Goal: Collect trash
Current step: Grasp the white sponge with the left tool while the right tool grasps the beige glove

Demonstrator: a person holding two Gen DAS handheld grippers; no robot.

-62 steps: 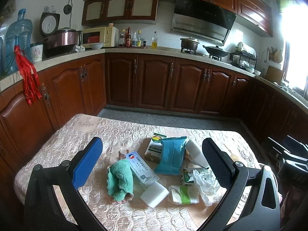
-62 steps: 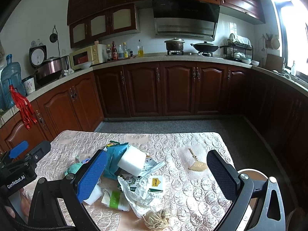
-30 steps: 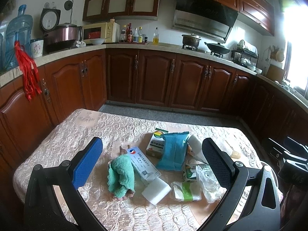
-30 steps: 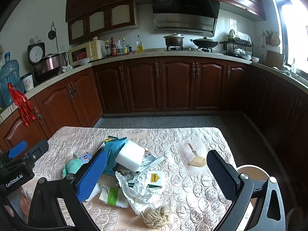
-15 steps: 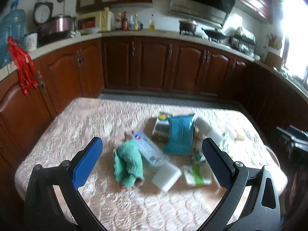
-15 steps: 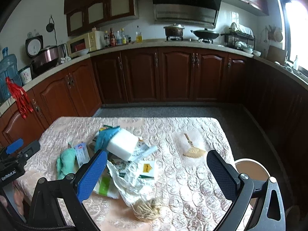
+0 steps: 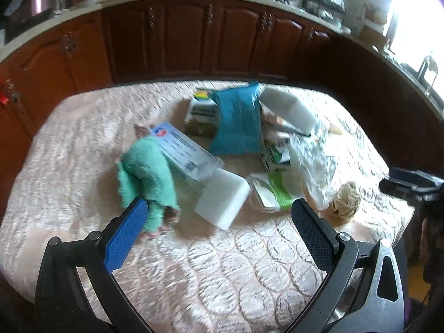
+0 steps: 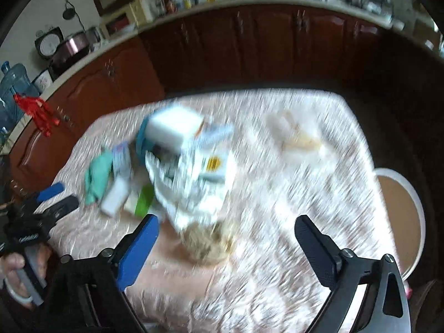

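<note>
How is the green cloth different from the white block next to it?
The green cloth is soft, fuzzy and crumpled into a lumpy heap; the white block is smooth with flat faces and straight edges. The cloth is teal green; the block is plain white. The cloth lies to the left, the block to the right. Both lie on the table, each partly under the blue-and-white box.

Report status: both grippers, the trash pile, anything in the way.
Left gripper open, empty, over the white foam block. Right gripper open, empty, above the crumpled tan paper wad. Trash untouched on the quilted pink tablecloth. Nothing blocking.
</note>
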